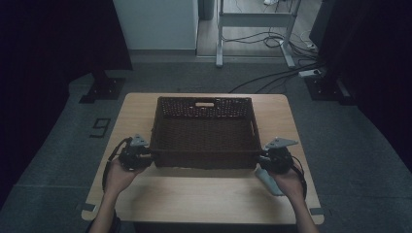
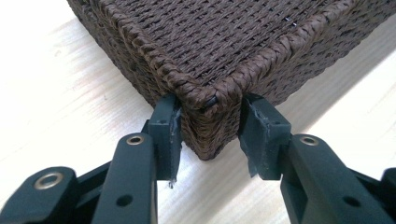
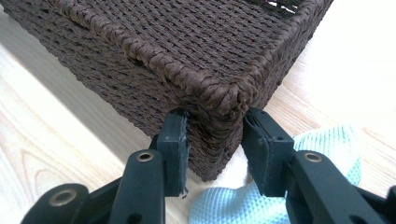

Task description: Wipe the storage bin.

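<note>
Basket [image 1: 204, 133] in brown weave sits mid-bench [image 1: 204, 194], gripped at its 2 near corners. Left hand-held gripper [image 2: 208, 123] clamps the near left corner between partly closed jaws; right hand-held gripper [image 3: 215, 128] pinches the near right corner likewise, above a pale blue cloth [image 3: 322, 154]. Moving it well likely calls for both hands travelling together, level and at equal pace, so the soft weave neither twists nor slips free.

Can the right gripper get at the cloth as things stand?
Probably not yet. The right gripper is clamped on the basket at its near corner, so it would have to let go first. The cloth lies right beside and under it, with nothing on top.
</note>
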Motion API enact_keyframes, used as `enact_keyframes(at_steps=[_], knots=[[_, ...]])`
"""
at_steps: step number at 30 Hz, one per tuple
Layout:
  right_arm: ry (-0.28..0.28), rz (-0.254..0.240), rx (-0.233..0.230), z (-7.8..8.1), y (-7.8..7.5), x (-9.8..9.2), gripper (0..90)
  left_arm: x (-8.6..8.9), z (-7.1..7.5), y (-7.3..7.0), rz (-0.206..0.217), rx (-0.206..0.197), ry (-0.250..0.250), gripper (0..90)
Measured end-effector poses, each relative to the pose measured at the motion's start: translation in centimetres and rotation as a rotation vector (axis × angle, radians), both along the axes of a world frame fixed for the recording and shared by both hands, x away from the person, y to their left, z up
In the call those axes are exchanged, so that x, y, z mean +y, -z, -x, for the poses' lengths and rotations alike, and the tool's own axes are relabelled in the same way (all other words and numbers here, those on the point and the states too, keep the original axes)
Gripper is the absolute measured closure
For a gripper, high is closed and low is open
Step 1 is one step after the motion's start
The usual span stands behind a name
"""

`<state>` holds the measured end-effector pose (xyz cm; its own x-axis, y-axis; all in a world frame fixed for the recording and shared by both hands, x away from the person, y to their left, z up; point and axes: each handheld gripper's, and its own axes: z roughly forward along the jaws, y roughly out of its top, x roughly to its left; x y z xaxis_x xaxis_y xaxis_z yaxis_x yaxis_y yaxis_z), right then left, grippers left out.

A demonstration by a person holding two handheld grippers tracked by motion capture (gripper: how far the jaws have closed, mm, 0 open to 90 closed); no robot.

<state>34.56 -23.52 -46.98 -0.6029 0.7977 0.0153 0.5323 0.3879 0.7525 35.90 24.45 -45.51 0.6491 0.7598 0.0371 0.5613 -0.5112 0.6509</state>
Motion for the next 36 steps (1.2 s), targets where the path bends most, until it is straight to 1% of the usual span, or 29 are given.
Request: enact_keyframes(at_steps=[3,5,6,7,9,10,11,12,14,15,17,18,19,20,22,23,24,26,27,30,31,32,33,35,36], knots=[[0.007,-0.002,0.001,-0.4,0.0,0.0,59.7,-0.1,-0.3,0.1,0.003,-0.006,-0.010,58.8],[0.008,0.001,0.000,-0.4,0.0,0.0,58.6,-0.1,-0.2,0.1,0.003,-0.008,-0.017,57.1],[0.010,0.001,-0.002,-0.3,0.0,-0.1,57.6,0.0,-0.1,0.1,0.002,-0.013,-0.026,53.5],[0.011,0.008,-0.006,-0.2,0.0,-0.1,54.9,0.1,-0.1,0.1,0.012,-0.006,-0.026,48.3],[0.012,0.025,-0.007,0.0,0.1,-0.1,46.9,0.3,0.2,0.2,0.023,0.006,-0.033,36.3],[0.007,0.030,-0.002,0.2,0.1,-0.1,42.7,0.4,0.3,0.2,0.024,0.014,-0.032,32.0],[0.003,0.036,-0.011,0.4,0.1,-0.2,38.0,0.5,0.6,0.2,0.021,0.019,-0.033,26.4],[0.000,0.041,-0.015,0.6,0.1,-0.3,34.1,0.5,0.9,0.2,0.014,0.016,-0.030,22.6],[-0.007,0.037,-0.002,0.9,0.1,-0.6,27.3,0.7,1.6,0.2,0.009,0.015,-0.021,14.5],[-0.002,0.027,-0.009,1.2,0.0,-0.7,24.3,0.8,2.0,0.2,0.019,0.012,-0.023,13.9],[-0.007,0.014,-0.017,1.6,-0.1,-1.0,17.7,1.2,2.5,0.2,0.062,0.018,-0.022,12.6],[-0.008,0.016,-0.015,1.8,-0.1,-1.1,15.8,1.3,2.8,0.3,0.085,0.022,-0.026,10.3],[-0.007,0.021,-0.013,2.1,-0.1,-1.1,13.8,1.4,3.1,0.4,0.095,0.029,-0.027,8.3],[-0.006,0.025,-0.010,2.4,0.0,-1.1,12.6,1.4,3.4,0.5,0.091,0.032,-0.025,6.5],[-0.007,0.026,-0.002,2.8,0.1,-1.1,12.4,1.2,4.1,0.9,0.075,0.022,-0.016,4.7],[-0.009,0.028,-0.003,3.1,0.3,-1.1,11.9,1.2,4.1,0.9,0.075,0.022,-0.016,3.9],[-0.012,0.030,0.003,3.4,0.5,-1.1,10.1,1.1,4.8,1.3,0.064,0.023,-0.008,3.4],[-0.010,0.039,0.010,3.8,0.8,-0.9,6.6,1.0,5.5,1.8,0.065,0.023,0.001,2.1],[-0.011,0.046,0.014,4.1,1.0,-0.8,5.6,0.9,5.9,2.3,0.075,0.032,0.000,0.3],[-0.023,0.047,0.021,4.7,1.6,-0.7,4.8,0.7,6.7,3.3,0.047,0.042,0.008,0.0],[-0.023,0.047,0.021,4.7,1.6,-0.7,4.8,0.7,6.7,3.3,0.047,0.042,0.008,0.0],[-0.031,0.063,0.030,5.0,2.3,-0.6,4.5,0.6,7.0,4.0,0.022,0.047,0.012,0.0],[-0.034,0.076,0.039,5.1,2.6,-0.5,4.5,0.5,7.0,4.3,0.013,0.051,0.015,0.0],[-0.038,0.084,0.055,5.0,3.2,-0.4,4.3,0.3,6.9,5.2,-0.014,0.069,0.033,0.0],[-0.038,0.086,0.062,4.9,3.5,-0.3,4.3,0.1,6.8,5.5,-0.035,0.069,0.043,0.0]])
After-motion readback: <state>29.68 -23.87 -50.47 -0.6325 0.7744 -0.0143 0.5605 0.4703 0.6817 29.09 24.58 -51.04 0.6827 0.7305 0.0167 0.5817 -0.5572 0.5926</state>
